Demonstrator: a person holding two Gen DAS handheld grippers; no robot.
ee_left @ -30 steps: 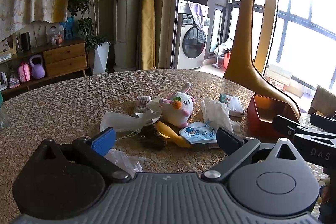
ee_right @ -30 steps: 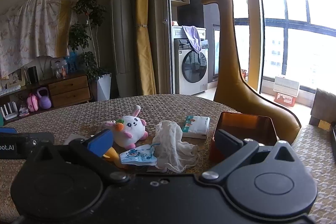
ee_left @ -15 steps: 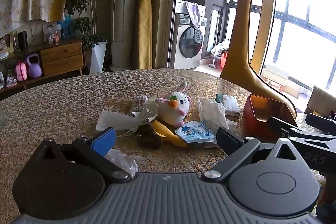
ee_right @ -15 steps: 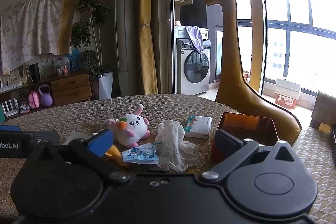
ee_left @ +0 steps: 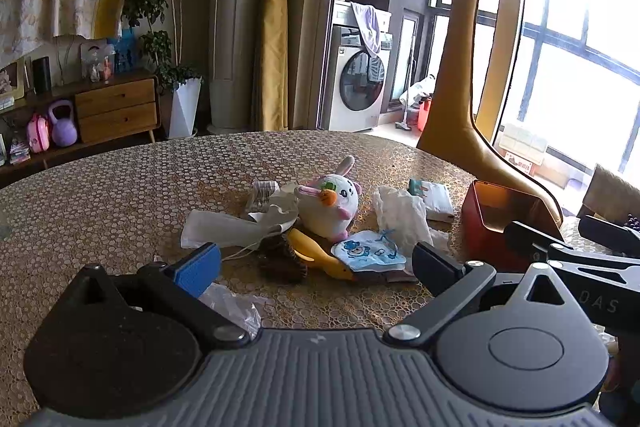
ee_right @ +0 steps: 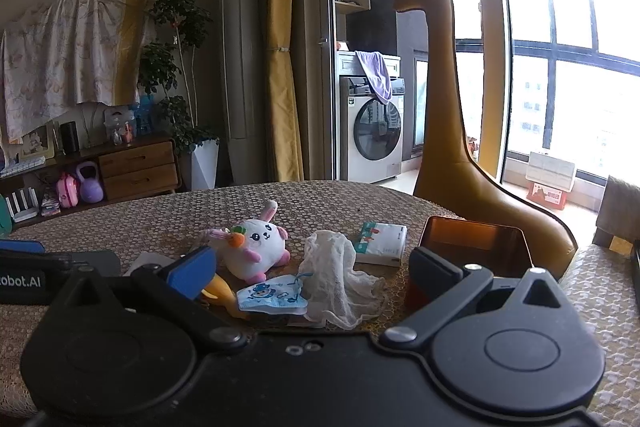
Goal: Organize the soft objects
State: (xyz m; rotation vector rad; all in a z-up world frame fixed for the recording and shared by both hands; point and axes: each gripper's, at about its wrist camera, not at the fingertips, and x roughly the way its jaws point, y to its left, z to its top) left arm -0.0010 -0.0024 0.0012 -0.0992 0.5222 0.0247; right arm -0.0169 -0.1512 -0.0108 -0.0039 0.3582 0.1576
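Observation:
A white plush bunny (ee_left: 334, 203) (ee_right: 256, 247) lies mid-table amid a white gauzy cloth (ee_left: 402, 217) (ee_right: 336, 277), a blue-print child's mask (ee_left: 368, 251) (ee_right: 274, 297), a yellow rubber toy (ee_left: 316, 253), a dark brush-like thing (ee_left: 280, 259) and a white mask (ee_left: 224, 233). An open orange-red box (ee_left: 496, 219) (ee_right: 476, 247) stands at the right. My left gripper (ee_left: 316, 267) is open and empty, short of the pile. My right gripper (ee_right: 312, 267) is open and empty, also short of it; it shows in the left wrist view (ee_left: 568, 247).
A tissue pack (ee_left: 434, 197) (ee_right: 382, 237) lies behind the cloth. A crumpled clear plastic bag (ee_left: 232, 307) lies near my left fingers. A tall tan giraffe figure (ee_left: 456, 87) stands beyond the table's far right edge. The round table (ee_left: 120, 195) has a patterned cover.
Both views have shifted a little: the pile sits slightly lower and nearer in each. Both grippers stay open and empty; no object has moved.

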